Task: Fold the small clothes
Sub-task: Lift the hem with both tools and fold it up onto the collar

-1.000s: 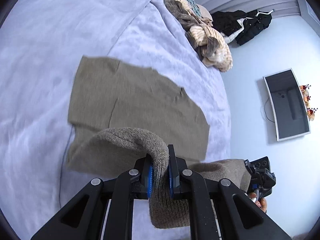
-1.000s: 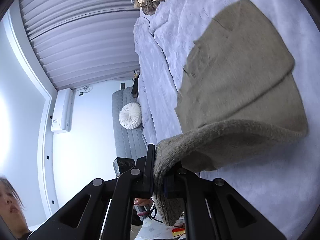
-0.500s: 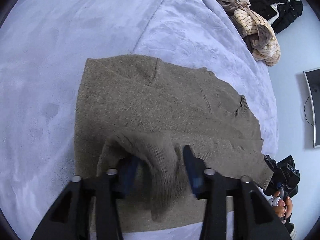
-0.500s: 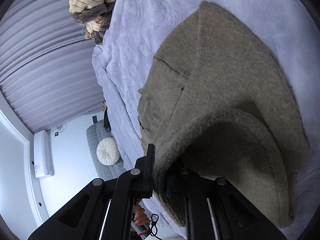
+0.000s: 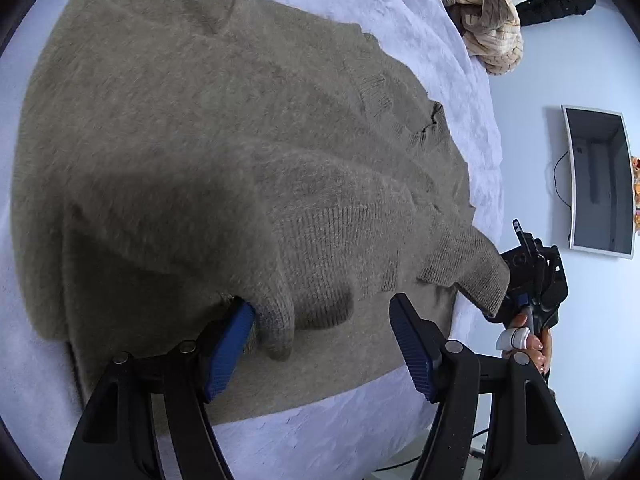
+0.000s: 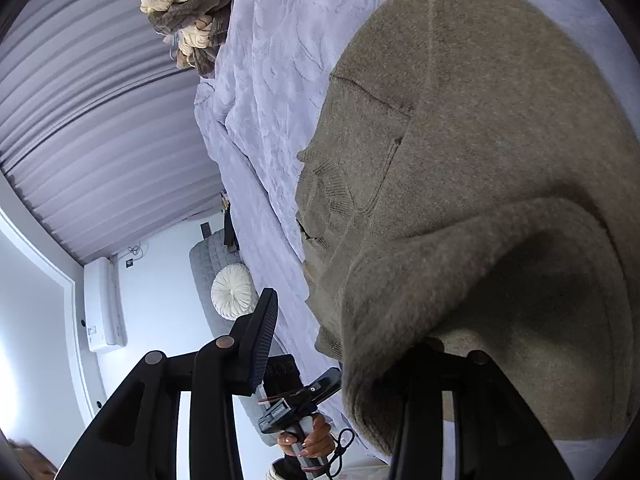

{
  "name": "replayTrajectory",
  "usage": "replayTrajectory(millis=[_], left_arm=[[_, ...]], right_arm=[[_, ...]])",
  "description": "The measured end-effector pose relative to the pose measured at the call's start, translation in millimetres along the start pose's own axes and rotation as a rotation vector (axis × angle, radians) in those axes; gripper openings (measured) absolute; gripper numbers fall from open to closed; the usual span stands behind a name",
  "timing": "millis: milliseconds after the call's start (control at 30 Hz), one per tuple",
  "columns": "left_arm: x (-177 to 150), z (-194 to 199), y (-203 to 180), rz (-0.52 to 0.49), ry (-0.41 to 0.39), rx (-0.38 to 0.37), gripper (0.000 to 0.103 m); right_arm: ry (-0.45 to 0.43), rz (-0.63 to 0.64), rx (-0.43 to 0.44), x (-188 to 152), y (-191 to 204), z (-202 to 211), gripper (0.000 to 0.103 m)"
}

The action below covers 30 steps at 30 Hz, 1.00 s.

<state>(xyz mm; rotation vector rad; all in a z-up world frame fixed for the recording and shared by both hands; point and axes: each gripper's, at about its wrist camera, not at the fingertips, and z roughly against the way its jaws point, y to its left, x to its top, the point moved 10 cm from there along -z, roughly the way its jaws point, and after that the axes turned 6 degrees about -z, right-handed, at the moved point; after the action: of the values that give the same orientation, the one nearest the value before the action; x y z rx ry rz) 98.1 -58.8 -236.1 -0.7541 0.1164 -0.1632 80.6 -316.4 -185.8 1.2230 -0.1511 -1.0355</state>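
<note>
From the left wrist view, the left tool (image 5: 324, 320) stands wide open, its blue-padded fingers (image 5: 228, 344) spread apart and gripping nothing. The left pad touches a hanging fold of the sweater (image 5: 224, 128), which droops just beside it; the right pad hangs free above the knit. The tool points down and forward at the garment. The olive-brown sweater lies spread on the lavender bed (image 5: 440, 40), its near part folded over onto itself, with a ribbed cuff jutting toward the bed's right edge. The right tool (image 5: 532, 280) shows there beside that cuff, held by a hand (image 5: 536, 344). A heap of striped clothes (image 5: 484, 16) sits at the far end of the bed.

From the right wrist view, the right tool (image 6: 344, 344) is likewise spread wide. Its left finger (image 6: 260, 332) stands clear in the air, while the right one is hidden under a draped fold of the sweater (image 6: 480, 140). Below, the other hand (image 6: 312, 440) grips a handle.
</note>
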Motion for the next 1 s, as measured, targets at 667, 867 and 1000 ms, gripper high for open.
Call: replayTrajectory(millis=[667, 867, 1000], left_arm=[[60, 89, 44, -0.025, -0.279, 0.269, 0.07], [-11, 85, 67, -0.026, -0.196, 0.311, 0.07], [-44, 78, 72, -0.024, -0.147, 0.297, 0.07]], right_arm=[[-0.196, 0.011, 0.015, 72, 38, 15, 0.077], [-0.142, 0.096, -0.123, 10, -1, 27, 0.077], [-0.086, 0.107, -0.228, -48, -45, 35, 0.077]])
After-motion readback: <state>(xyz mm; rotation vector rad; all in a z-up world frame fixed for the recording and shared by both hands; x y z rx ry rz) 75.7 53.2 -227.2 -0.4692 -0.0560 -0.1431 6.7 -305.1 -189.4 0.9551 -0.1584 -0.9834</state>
